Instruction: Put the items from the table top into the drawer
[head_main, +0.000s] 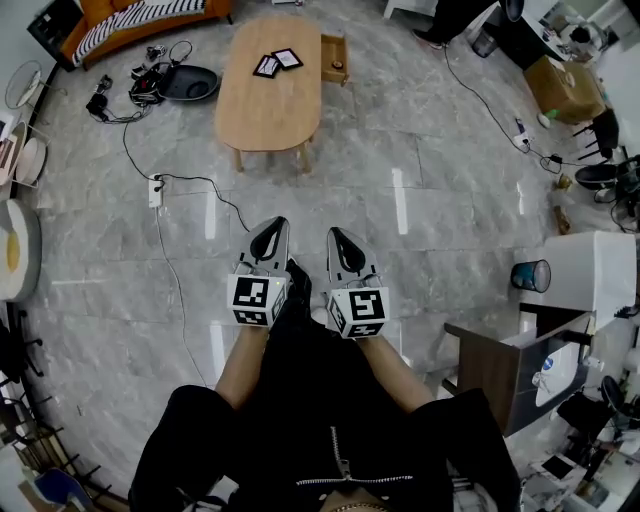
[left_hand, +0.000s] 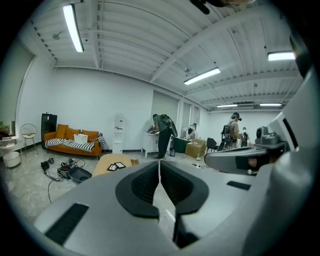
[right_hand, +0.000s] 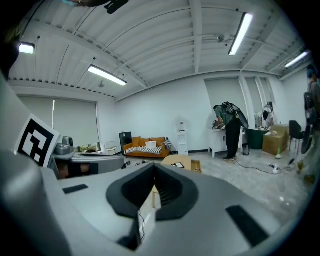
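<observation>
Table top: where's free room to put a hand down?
The table is bare over its near half, from the two flat black items to the near rim. Crowded only at the far end, beside the open drawer.

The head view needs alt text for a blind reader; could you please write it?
A person holds a left gripper and a right gripper side by side, both shut and empty, over a grey marble floor. Ahead stands an oval wooden table bearing two flat dark items, its drawer open at the right.
</observation>
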